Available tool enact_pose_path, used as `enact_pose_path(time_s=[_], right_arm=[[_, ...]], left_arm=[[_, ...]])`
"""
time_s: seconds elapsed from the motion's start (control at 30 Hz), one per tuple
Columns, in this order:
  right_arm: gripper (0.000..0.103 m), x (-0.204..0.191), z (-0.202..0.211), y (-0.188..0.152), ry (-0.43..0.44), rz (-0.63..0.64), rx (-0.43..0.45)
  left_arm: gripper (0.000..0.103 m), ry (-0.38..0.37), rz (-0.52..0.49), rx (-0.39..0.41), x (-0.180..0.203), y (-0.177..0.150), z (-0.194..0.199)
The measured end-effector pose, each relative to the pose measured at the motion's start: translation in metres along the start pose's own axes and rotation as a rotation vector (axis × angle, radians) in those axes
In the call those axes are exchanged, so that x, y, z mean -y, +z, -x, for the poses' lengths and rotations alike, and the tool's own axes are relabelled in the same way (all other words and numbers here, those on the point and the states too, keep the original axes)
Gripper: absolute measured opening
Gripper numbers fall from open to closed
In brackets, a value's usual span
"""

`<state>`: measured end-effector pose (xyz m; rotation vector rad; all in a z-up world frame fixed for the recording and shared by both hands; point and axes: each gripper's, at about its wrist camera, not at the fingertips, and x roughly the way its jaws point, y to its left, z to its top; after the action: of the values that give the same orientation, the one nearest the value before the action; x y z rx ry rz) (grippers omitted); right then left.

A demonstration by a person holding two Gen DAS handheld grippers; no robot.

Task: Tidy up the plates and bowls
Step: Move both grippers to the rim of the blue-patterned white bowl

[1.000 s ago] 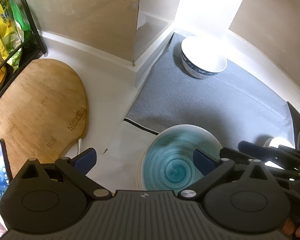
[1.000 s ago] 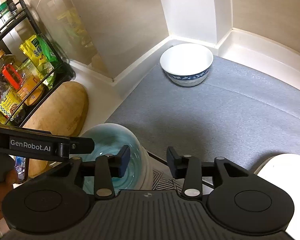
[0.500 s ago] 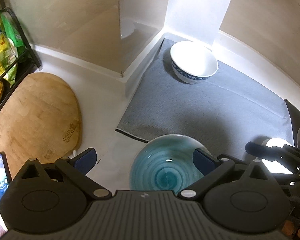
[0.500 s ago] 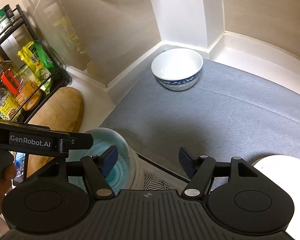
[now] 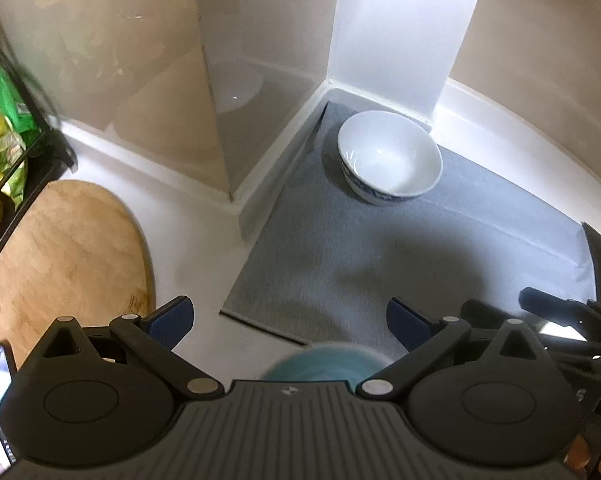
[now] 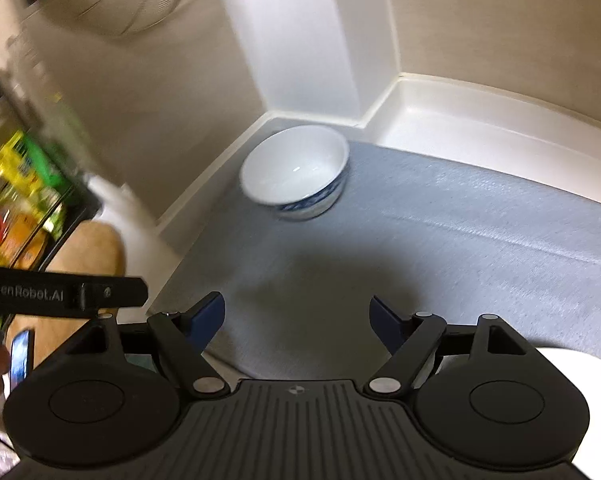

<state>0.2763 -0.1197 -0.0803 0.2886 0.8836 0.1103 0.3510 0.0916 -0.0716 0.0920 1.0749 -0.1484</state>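
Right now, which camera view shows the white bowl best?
The left wrist view: the white bowl is sharp there, with the whole rim and inside visible on the grey mat. The right wrist view also shows it whole, but blurred.

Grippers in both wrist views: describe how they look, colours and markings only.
Both are matte black: ribbed grey-black body, two round discs, silver pivot pins, linkage arms. The left tool and right tool have dark blue fingertip pads. The left's side bar reads "GenRobot.AI".

Teal bowl blurred, mostly hidden.
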Motion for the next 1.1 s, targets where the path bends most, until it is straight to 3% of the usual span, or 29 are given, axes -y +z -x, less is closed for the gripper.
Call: enact_pose_path(time_s=[0.6,1.1], right_arm=[[0.082,0.045,-0.042,0.056,-0.085,-0.156,0.131],[0.082,0.054,-0.103,0.079,-0.098,-0.192,0.052]], left_arm=[[0.102,0.043,0.211,0.01,0.015,0.066,-0.054],[0.102,0.069,0.308,-0.062,0.024,0.096,-0.108]])
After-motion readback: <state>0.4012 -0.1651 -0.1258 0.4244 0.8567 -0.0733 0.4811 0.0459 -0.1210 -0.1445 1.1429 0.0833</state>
